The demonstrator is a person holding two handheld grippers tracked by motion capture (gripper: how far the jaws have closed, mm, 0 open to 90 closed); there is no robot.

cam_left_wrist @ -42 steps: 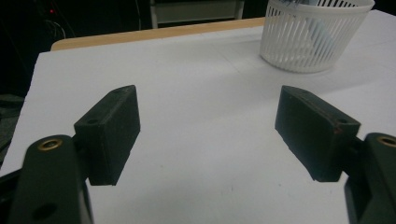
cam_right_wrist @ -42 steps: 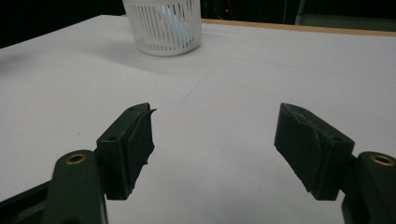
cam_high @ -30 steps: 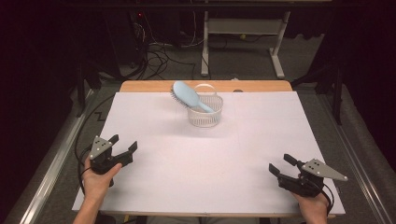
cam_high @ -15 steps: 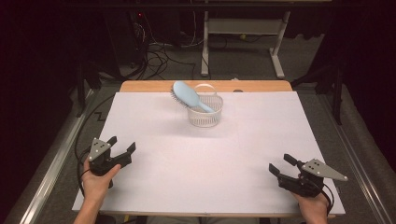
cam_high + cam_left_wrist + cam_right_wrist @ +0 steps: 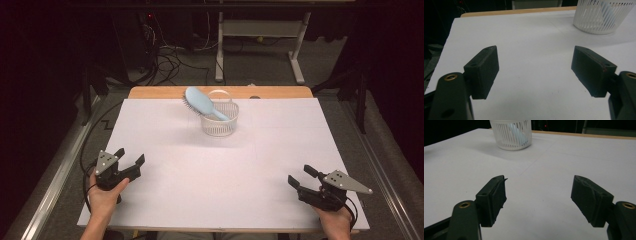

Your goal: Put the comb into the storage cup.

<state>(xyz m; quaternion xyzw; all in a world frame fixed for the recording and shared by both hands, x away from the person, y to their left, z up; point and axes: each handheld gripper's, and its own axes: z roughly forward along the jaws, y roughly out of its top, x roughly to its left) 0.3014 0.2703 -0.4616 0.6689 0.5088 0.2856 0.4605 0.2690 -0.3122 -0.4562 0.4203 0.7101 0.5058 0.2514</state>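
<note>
Down at the lower corners of the high view, the left gripper [image 5: 128, 159] and right gripper [image 5: 298, 176] sit low over the white table sheet [image 5: 260, 150], jaws spread wide, nothing between them. Upper centre, well apart from both, the pale blue plastic hairbrush [image 5: 202, 103] leans handle-down in the white slatted plastic basket [image 5: 220, 125]. It looks like the rest step, so any next move calls for a long reach toward the basket.

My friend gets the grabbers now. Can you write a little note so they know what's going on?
Left gripper: open, holds nothing, near the table's left front corner.
Right gripper: open, holds nothing, near the right front corner.
Basket: upright at the far middle of the table.
Brush: blue, handle down in the basket, head leaning out over the rim.
Done: brush is in the basket.
Left: probably nothing; both grippers are well away from it.
</note>
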